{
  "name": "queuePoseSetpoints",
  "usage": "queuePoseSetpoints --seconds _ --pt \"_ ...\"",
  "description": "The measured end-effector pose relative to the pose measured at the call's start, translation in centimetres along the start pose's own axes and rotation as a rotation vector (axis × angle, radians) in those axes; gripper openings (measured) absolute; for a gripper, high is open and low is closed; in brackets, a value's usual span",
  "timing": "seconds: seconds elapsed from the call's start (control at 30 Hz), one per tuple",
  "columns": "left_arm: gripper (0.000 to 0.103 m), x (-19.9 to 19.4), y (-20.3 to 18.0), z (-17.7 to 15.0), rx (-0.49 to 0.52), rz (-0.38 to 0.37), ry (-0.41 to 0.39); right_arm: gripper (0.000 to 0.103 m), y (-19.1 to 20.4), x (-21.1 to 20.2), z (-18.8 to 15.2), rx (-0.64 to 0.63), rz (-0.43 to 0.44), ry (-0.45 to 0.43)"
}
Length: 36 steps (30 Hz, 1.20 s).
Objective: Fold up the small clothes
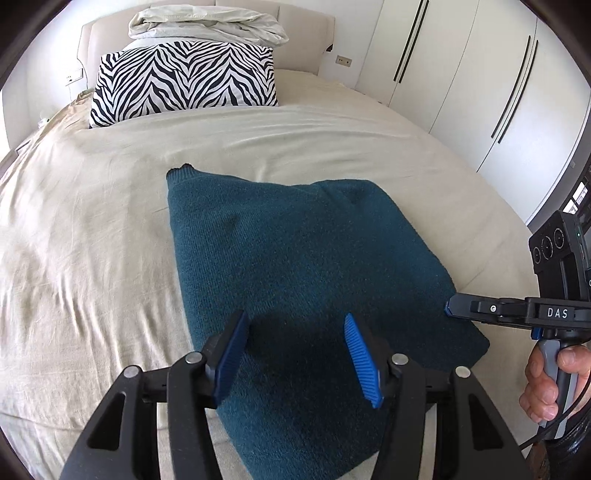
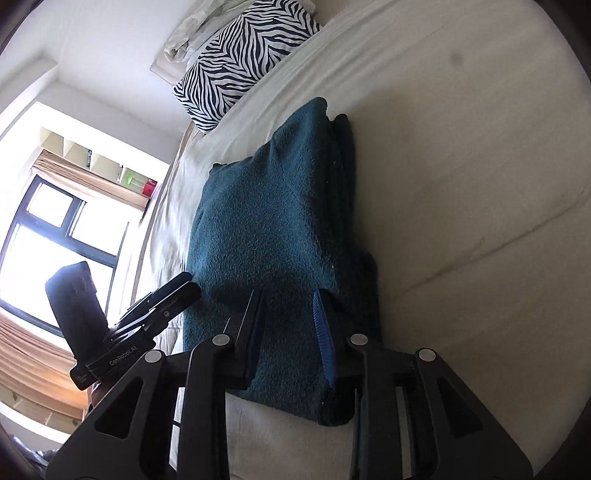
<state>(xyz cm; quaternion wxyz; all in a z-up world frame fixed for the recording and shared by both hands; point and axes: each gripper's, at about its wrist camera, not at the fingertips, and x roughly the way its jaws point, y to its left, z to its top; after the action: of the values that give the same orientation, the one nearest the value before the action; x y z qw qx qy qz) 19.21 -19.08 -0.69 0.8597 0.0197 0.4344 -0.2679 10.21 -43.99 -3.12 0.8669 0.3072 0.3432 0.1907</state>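
Note:
A dark teal knitted sweater lies folded into a thick rectangle on the cream bedsheet. It also shows in the right wrist view, with stacked layers along its right edge. My left gripper is open and hovers over the sweater's near part, holding nothing. My right gripper is open, its fingers straddling the sweater's right edge near a corner. Seen from the left wrist view, the right gripper comes in sideways at the sweater's right edge. The left gripper also shows in the right wrist view.
A zebra-striped pillow and a crumpled white duvet sit at the headboard. White wardrobe doors stand to the right of the bed. A window lies beyond the bed's left side.

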Motion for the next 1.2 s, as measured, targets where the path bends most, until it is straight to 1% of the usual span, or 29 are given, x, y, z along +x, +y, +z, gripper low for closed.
queuePoseSetpoints --seconds 0.07,0.1,0.13,0.17,0.2,0.23,0.27,0.33,0.4,0.47,0.5,0.57,0.6,0.63,0.67,0.7,0.8,0.83,0.9,1.0,1.07,1.17,1.2 --pt "0.057 -1.9 -0.7 -1.4 0.016 0.003 -0.047 0.026 1.3 -0.7 -0.7 -0.025 0.042 0.003" --pt "0.057 -2.2 -1.1 -2.3 0.025 0.003 -0.046 0.028 1.6 -0.8 -1.1 -0.034 0.055 0.006" --pt "0.057 -2.1 -1.3 -3.3 0.026 -0.007 -0.029 0.035 1.5 -0.6 -1.5 -0.035 0.056 0.017" --pt "0.057 -1.6 -1.4 -4.4 0.026 -0.012 -0.005 0.042 1.0 -0.2 -1.9 -0.027 0.036 0.032" --pt "0.057 -0.7 -1.4 -5.3 0.025 -0.008 0.028 0.048 0.2 0.5 -2.1 -0.005 -0.002 0.043" --pt "0.057 0.3 -1.4 -6.2 0.021 -0.006 0.062 0.046 -0.8 1.0 -2.5 0.02 -0.006 0.052" --pt "0.057 0.8 -1.4 -6.8 0.018 -0.004 0.071 0.046 -1.6 0.9 -2.8 0.034 0.023 0.042" --pt "0.058 0.9 -1.6 -7.2 0.035 0.004 0.056 0.045 -2.3 0.3 -3.4 0.052 0.048 0.019" --pt "0.058 1.0 -1.6 -7.0 0.037 -0.001 0.067 0.046 -2.1 -0.3 -3.4 0.046 0.028 0.013" --pt "0.058 0.5 -1.2 -6.7 0.015 -0.026 0.071 0.047 -2.0 -1.2 -3.2 0.047 0.016 0.004" --pt "0.058 -0.3 -0.9 -6.5 -0.008 -0.046 0.055 0.047 -1.9 -1.8 -3.0 0.052 0.024 -0.01" --pt "0.059 -2.2 0.0 -5.8 -0.049 -0.071 0.001 0.053 -1.7 -3.0 -2.0 0.049 0.028 -0.047" --pt "0.066 -3.0 0.6 -5.5 -0.067 -0.072 -0.03 0.059 -1.7 -3.6 -1.5 0.045 0.009 -0.063" --pt "0.077 -3.6 1.3 -5.0 -0.087 -0.071 -0.058 0.064 -1.6 -4.0 -0.9 0.041 0.001 -0.076" --pt "0.08 -3.9 2.1 -4.5 -0.109 -0.076 -0.075 0.065 -1.7 -4.1 -0.2 0.044 0.001 -0.081" --pt "0.082 -3.8 2.9 -3.9 -0.127 -0.084 -0.079 0.065 -1.8 -4.0 0.5 0.051 0.002 -0.082" --pt "0.082 -2.1 5.5 -2.5 -0.192 -0.095 -0.037 0.065 -2.7 -2.9 3.4 0.084 0.017 -0.068" --pt "0.082 -1.6 6.4 -2.1 -0.227 -0.116 -0.025 0.065 -3.1 -2.2 4.1 0.107 0.013 -0.06" --pt "0.082 -0.3 8.0 -1.6 -0.299 -0.189 -0.004 0.065 -3.7 -0.3 5.6 0.137 0.029 -0.028" --pt "0.082 1.7 9.4 -0.9 -0.368 -0.221 0.039 0.065 -4.4 2.8 7.5 0.158 0.008 0.012" --pt "0.081 3.3 9.6 -0.3 -0.379 -0.243 0.077 0.065 -4.4 4.8 8.3 0.154 0.001 0.048" --pt "0.077 5.4 8.9 0.4 -0.366 -0.279 0.127 0.061 -3.7 6.8 9.2 0.122 -0.017 0.082" --pt "0.075 5.8 8.6 0.6 -0.361 -0.278 0.132 0.055 -3.2 7.5 9.4 0.101 -0.042 0.097"
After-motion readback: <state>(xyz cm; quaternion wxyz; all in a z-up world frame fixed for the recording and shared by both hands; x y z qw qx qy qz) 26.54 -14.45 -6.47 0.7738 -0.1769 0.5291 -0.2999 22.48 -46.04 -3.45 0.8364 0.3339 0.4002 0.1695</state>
